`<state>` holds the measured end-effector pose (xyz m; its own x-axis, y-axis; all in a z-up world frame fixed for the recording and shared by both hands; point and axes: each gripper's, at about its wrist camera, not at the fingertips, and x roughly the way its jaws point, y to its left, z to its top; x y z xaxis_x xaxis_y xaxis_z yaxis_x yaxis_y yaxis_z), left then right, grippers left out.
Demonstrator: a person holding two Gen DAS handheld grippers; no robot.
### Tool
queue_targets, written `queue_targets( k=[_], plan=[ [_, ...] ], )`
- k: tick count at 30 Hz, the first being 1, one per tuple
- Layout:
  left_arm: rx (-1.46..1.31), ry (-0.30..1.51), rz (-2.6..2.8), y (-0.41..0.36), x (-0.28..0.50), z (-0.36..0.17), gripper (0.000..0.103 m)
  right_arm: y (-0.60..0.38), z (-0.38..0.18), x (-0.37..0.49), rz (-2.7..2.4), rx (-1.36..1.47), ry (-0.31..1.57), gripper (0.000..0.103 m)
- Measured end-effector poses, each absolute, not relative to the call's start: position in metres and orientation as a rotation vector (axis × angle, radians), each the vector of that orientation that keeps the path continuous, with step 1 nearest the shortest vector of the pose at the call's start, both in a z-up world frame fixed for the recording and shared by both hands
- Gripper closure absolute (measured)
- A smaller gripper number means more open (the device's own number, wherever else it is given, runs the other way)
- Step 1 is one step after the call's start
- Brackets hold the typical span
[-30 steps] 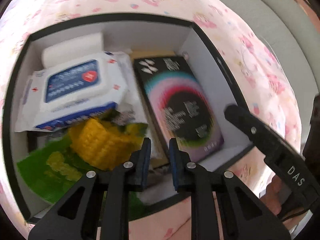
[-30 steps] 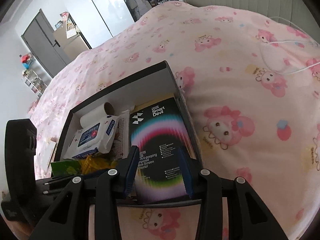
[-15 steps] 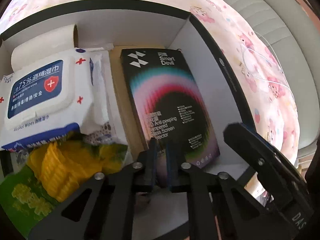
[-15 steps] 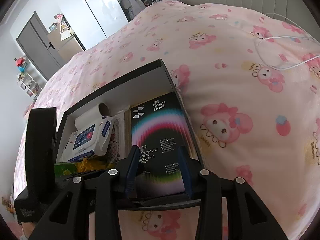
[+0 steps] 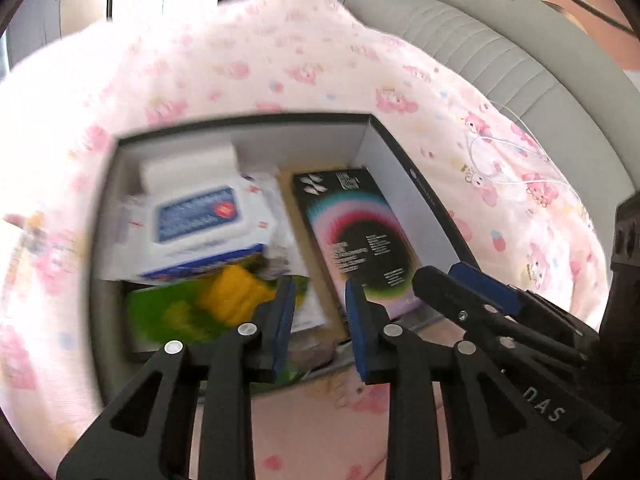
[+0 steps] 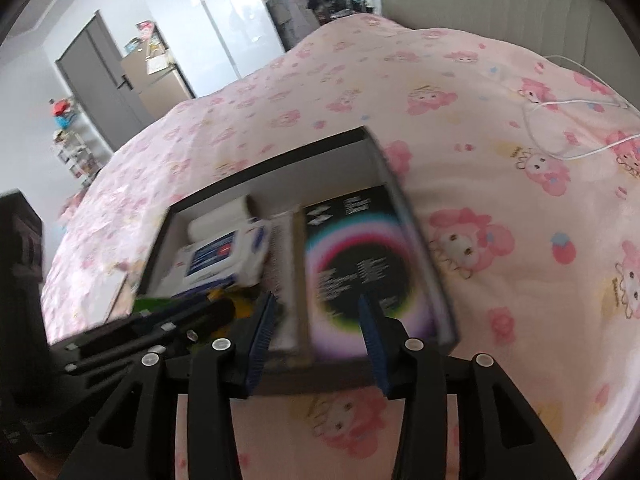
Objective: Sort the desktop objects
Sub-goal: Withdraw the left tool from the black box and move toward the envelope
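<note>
On the pink bedspread, the box (image 5: 404, 168) already holds wipes (image 5: 200, 224), snack bag (image 5: 192, 312) and screen-protector pack (image 5: 356, 240); left gripper (image 5: 320, 328) and right gripper (image 6: 316, 340) hover near, jaws opening, empty; sorting looks nearly finished.

A home bedroom is shown: a bed (image 6: 460, 128) covered by a pink cartoon sheet, a padded headboard (image 6: 500, 4), and a wardrobe (image 6: 208, 20).

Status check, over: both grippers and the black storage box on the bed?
Left gripper opening, empty. Right gripper opening, empty. Black storage box holds black rainbow-print carton, white wipes pack, green-yellow snack bag. Nothing blocking.
</note>
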<state>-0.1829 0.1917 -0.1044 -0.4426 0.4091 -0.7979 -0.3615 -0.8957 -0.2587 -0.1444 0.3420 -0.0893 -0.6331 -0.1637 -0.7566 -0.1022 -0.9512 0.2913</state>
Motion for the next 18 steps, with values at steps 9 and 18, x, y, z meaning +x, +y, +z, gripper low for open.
queue_targets(
  k=[9,18],
  plan=[
    [-1.213,-0.061,2.464,0.141,-0.133,-0.05,0.076,0.287,-0.05,-0.098,-2.727,1.223,-0.455,0.062],
    [-1.145,-0.116,2.583,0.071,-0.074,-0.022,0.065,0.228,-0.018,-0.058,-2.666,1.123,-0.372,0.062]
  ],
)
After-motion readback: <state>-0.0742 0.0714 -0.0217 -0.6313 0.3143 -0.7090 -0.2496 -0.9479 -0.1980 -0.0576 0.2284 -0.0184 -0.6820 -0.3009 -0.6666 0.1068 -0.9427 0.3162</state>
